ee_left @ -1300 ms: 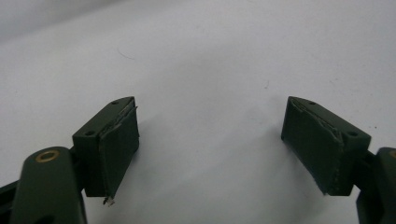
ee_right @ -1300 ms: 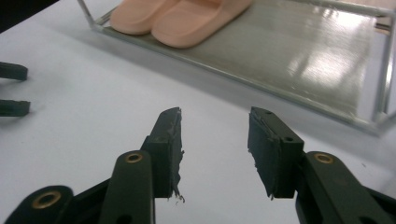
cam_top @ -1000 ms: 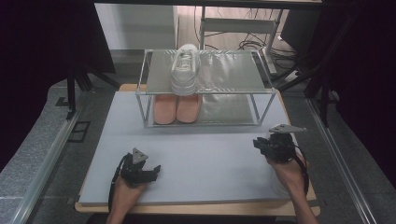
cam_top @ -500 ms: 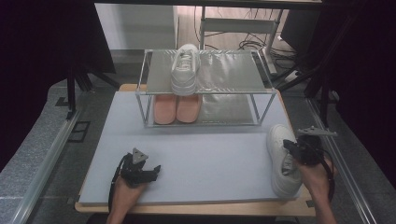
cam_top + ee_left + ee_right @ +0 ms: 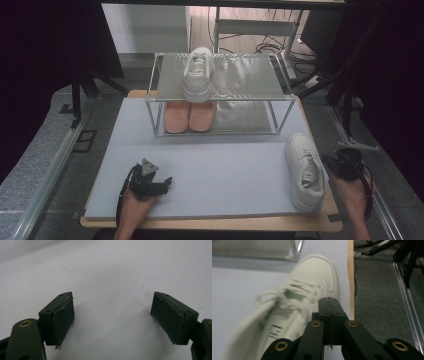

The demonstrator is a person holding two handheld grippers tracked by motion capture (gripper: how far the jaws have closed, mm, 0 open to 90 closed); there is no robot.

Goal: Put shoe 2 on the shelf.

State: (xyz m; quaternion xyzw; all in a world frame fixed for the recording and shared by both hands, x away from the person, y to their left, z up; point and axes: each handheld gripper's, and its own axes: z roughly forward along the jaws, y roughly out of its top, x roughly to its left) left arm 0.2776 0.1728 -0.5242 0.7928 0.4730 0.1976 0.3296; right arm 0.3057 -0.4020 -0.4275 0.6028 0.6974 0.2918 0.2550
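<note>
The setting is a laboratory recording station: a padded grey table [image 5: 210,170] framed by aluminium rails [image 5: 47,175], black curtains [image 5: 45,45] on both sides, loose cables [image 5: 270,47] on the floor behind.

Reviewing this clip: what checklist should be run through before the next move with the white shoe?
1. Right gripper grip on the white shoe: cannot tell; jaws are pressed together beside its laces.
2. Left gripper free: ok; open on the mat, nothing between its jaws.
3. Room on the rack top shelf: ok; bare mesh right of the matching shoe.
4. Shoe away from the mat's edge: not ok; it lies along the right edge.
5. Pink pair out of the way: ok; on the lower shelf.
</note>
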